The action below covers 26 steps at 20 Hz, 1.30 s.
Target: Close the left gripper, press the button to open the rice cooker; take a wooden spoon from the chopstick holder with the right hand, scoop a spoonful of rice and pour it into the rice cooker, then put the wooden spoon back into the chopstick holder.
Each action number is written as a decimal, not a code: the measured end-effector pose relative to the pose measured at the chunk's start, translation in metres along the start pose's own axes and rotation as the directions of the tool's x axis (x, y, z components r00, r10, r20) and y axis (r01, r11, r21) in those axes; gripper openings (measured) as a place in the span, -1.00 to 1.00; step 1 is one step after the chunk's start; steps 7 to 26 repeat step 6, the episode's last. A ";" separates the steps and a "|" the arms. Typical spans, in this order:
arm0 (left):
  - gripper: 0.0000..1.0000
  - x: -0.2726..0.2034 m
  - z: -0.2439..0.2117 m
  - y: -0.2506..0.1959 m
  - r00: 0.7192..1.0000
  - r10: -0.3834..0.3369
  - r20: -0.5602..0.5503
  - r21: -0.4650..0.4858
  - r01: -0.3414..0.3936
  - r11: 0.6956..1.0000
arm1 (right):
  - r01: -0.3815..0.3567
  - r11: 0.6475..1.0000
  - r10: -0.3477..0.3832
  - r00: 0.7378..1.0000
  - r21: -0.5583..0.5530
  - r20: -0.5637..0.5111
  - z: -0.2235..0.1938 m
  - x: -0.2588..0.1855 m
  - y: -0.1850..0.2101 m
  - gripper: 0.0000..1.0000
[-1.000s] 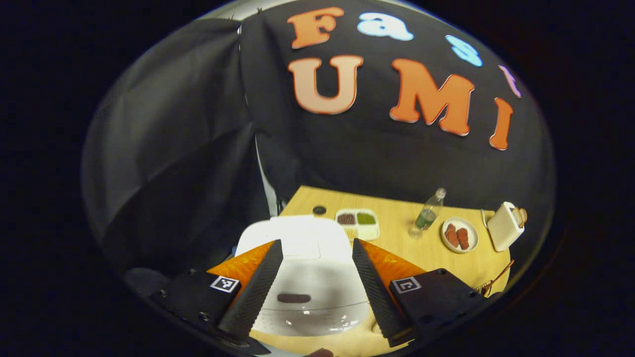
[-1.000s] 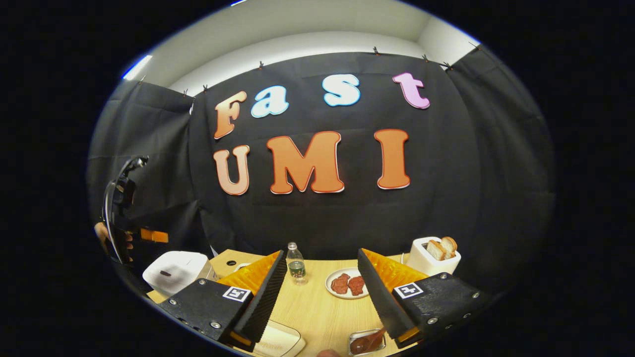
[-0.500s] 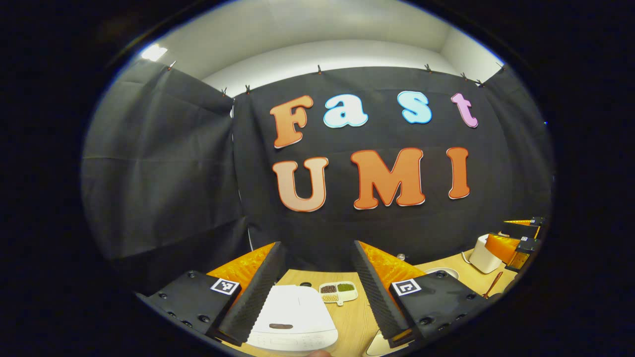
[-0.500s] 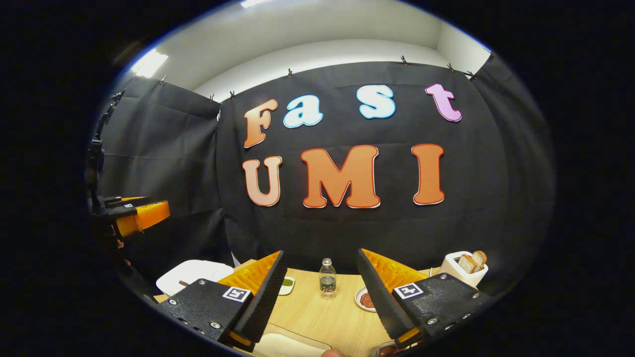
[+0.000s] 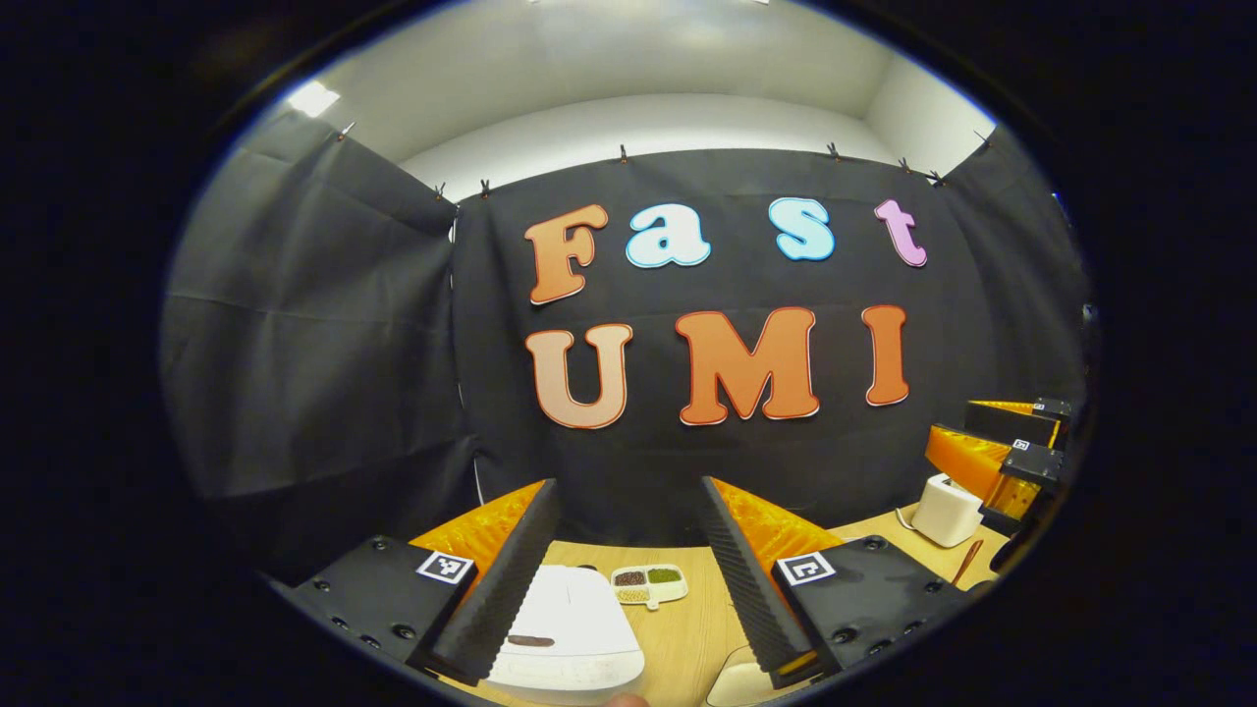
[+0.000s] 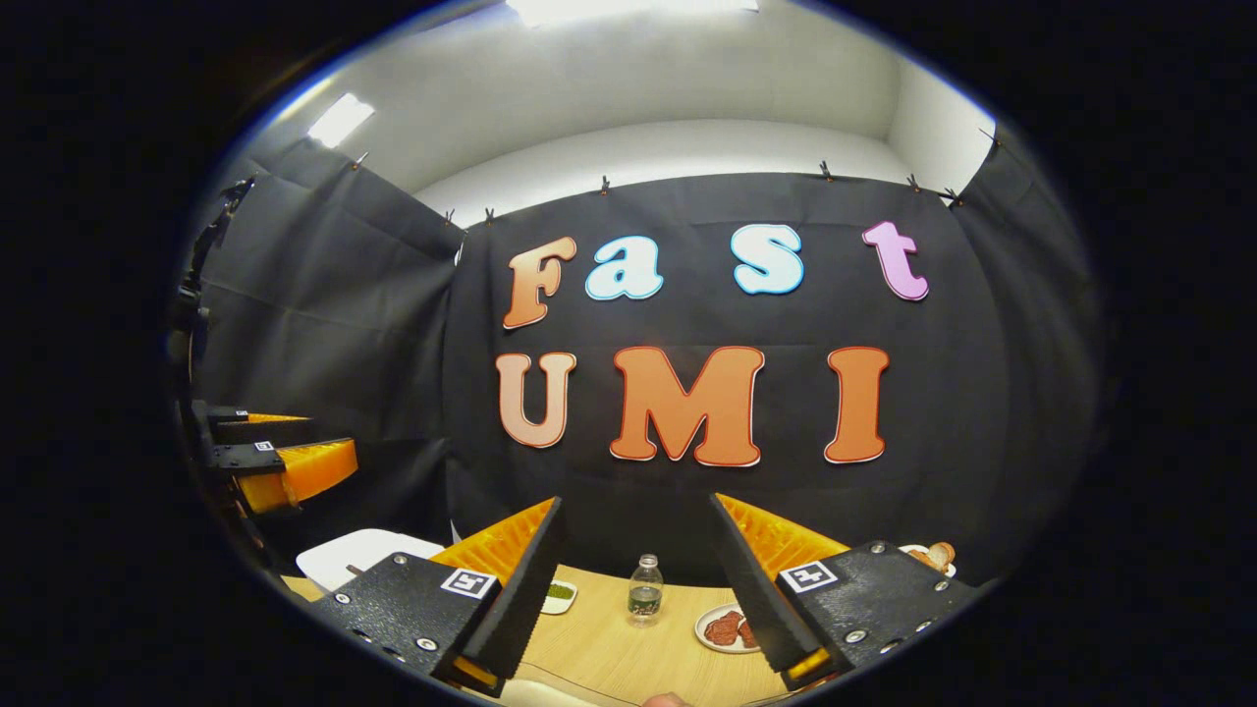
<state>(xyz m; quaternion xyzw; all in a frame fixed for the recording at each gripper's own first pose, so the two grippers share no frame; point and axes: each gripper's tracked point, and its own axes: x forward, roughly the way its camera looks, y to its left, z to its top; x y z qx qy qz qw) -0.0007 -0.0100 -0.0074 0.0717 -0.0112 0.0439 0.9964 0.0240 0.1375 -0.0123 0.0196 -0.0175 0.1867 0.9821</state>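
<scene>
The white rice cooker (image 5: 570,633) stands with its lid down on the wooden table (image 5: 687,638), a dark button (image 5: 530,641) on its front. My left gripper (image 5: 627,483) hovers above and in front of it, open, holding nothing. In the right gripper view the cooker (image 6: 358,552) lies at the lower left with the left gripper (image 6: 290,469) above it. My right gripper (image 6: 636,501) is open and holds nothing, high over the table (image 6: 609,653). It also appears at the right edge of the left gripper view (image 5: 992,457). A thin brown handle (image 5: 966,562) pokes up there.
A divided tray of grains (image 5: 648,583) sits behind the cooker. A white toaster (image 5: 946,511) stands at the far right. A water bottle (image 6: 643,592) and a plate of red meat (image 6: 727,628) sit mid-table. Black cloth walls close the booth.
Both cameras have tilted upward, so the table and cooker have sunk to the bottom of each view. The two grippers stay open and now face the back wall.
</scene>
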 end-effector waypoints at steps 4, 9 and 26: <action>0.93 0.000 0.012 0.001 0.999 0.005 0.050 0.010 -0.006 1.000 | -0.007 1.000 0.007 1.000 0.025 -0.006 -0.001 0.004 0.002 0.80; 0.87 0.002 0.013 0.002 0.998 0.003 0.059 0.013 -0.004 1.000 | -0.018 1.000 0.018 1.000 0.024 -0.007 -0.001 0.005 0.004 0.80; 0.87 0.002 0.013 0.002 0.998 0.003 0.059 0.013 -0.004 1.000 | -0.018 1.000 0.018 1.000 0.024 -0.007 -0.001 0.005 0.004 0.80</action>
